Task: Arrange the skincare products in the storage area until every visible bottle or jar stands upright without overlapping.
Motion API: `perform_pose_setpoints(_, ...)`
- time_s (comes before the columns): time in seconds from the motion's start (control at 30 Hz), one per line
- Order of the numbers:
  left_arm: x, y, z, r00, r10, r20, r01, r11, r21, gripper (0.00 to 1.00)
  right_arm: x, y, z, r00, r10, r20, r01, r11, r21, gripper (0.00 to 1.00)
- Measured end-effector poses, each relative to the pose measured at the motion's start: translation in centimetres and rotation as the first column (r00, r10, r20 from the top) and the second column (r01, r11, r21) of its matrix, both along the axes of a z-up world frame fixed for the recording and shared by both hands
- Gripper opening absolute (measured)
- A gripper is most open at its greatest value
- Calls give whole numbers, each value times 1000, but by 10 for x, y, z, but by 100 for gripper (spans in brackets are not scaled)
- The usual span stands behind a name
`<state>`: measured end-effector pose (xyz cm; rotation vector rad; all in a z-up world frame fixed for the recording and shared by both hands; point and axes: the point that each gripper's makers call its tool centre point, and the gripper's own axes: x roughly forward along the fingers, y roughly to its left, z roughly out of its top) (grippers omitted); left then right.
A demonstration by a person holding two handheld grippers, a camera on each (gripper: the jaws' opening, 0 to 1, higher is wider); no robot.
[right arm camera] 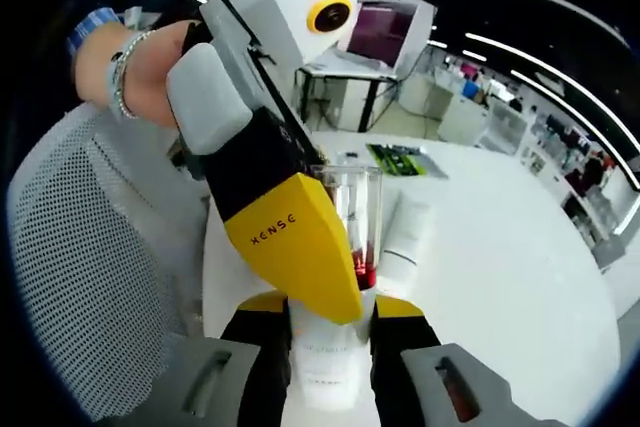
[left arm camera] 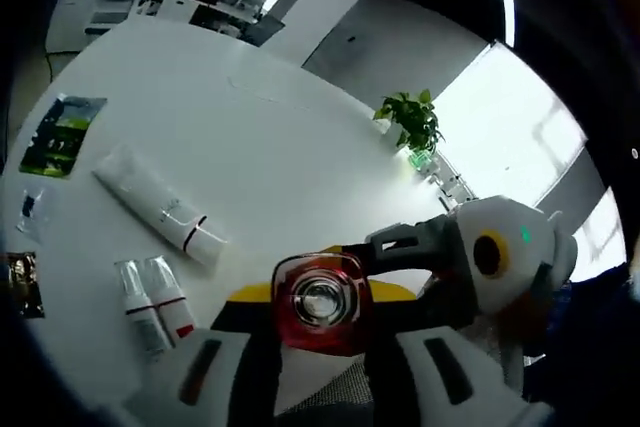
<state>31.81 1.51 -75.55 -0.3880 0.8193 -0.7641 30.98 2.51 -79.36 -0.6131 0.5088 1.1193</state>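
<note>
A bottle (left arm camera: 320,304) with a clear cap over a red top is seen end-on between the yellow tips of my left gripper (left arm camera: 322,295), which is shut on its cap end. My right gripper (right arm camera: 330,315) is shut on the same bottle's white body (right arm camera: 325,352); its clear cap (right arm camera: 352,209) points up and away. The left gripper's white housing (right arm camera: 275,7) reaches in from the upper left, its yellow jaw lying over the cap. On the white table (left arm camera: 280,137) lie a white tube (left arm camera: 160,209) and two small red-banded bottles (left arm camera: 155,305) side by side.
A green leaflet (left arm camera: 62,135) and two small sachets (left arm camera: 28,209) lie near the table's left rim. A potted plant (left arm camera: 412,122) stands at the far edge. The right gripper's white body (left arm camera: 500,247) is at the right. A person's hand with a bracelet (right arm camera: 125,67) holds the left gripper; the tube (right arm camera: 405,232) lies beyond.
</note>
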Motion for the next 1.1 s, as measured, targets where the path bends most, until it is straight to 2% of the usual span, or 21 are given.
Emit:
perform_pose_setpoints(0.1, 2, 1, 3, 999, -9, 47, 8, 1000, 28, 26, 4, 1, 3, 999, -6, 33, 6, 1000, 10, 25)
perform_pose_setpoints(0.2, 3, -1, 9, 995, -11, 96, 7, 999, 45, 27, 5, 2, 6, 999, -12, 37, 11, 1000, 27, 25)
perform_pose_setpoints(0.37, 7, -2, 21, 978, -22, 209, 5, 997, 81, 27, 11, 3, 16, 997, -41, 59, 35, 996, 87, 25)
perform_pose_setpoints(0.43, 8, -3, 21, 970, -40, 239, 13, 994, 112, 26, 12, 4, 16, 998, -51, 45, 46, 993, 108, 25)
perform_pose_setpoints(0.53, 7, -4, 20, 959, -64, 277, 19, 986, 166, 26, 10, 7, 15, 998, -59, -6, 59, 988, 146, 25)
perform_pose_setpoints(0.7, 5, -7, 14, 949, -108, 295, 39, 973, 229, 26, 8, 8, 8, 998, -57, -23, 59, 990, 130, 25)
perform_pose_setpoints(0.73, 6, -7, 16, 944, -100, 315, 28, 974, 224, 26, 8, 7, 8, 998, -58, -27, 61, 988, 138, 25)
perform_pose_setpoints(0.77, 4, -8, 16, 946, -106, 306, 37, 974, 225, 26, 8, 7, 8, 998, -57, -32, 61, 989, 138, 25)
perform_pose_setpoints(0.8, 5, -8, 16, 939, -110, 325, 32, 971, 235, 26, 9, 7, 8, 998, -59, -36, 64, 989, 134, 25)
perform_pose_setpoints(0.87, 6, -9, 16, 939, -108, 327, 31, 972, 233, 26, 9, 6, 7, 998, -56, -36, 60, 990, 126, 25)
perform_pose_setpoints(1.1, 6, -12, 18, 916, -146, 374, 46, 964, 264, 26, 9, 2, 6, 998, -39, -47, 44, 992, 122, 25)
